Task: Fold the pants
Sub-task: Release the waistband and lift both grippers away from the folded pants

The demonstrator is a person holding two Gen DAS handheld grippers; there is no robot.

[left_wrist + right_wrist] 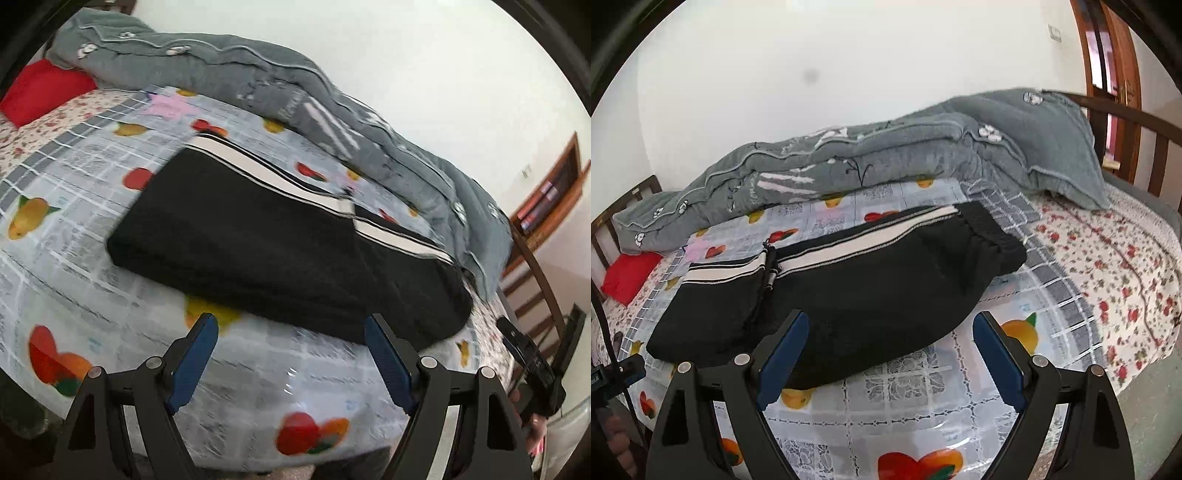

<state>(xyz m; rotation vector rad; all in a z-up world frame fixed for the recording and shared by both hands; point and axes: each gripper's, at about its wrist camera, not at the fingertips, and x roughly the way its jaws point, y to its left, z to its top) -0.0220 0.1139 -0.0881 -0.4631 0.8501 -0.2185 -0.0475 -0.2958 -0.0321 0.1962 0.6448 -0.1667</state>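
The black pants [842, 295] lie folded on the bed [1108, 280] just beyond both sets of wide, empty fingers [201, 354], long axis running crosswise to them, waistband right of the right gripper [890, 365]. A shallow pinch by the left gripper [291, 365] would probably lift one layer only and undo the fold
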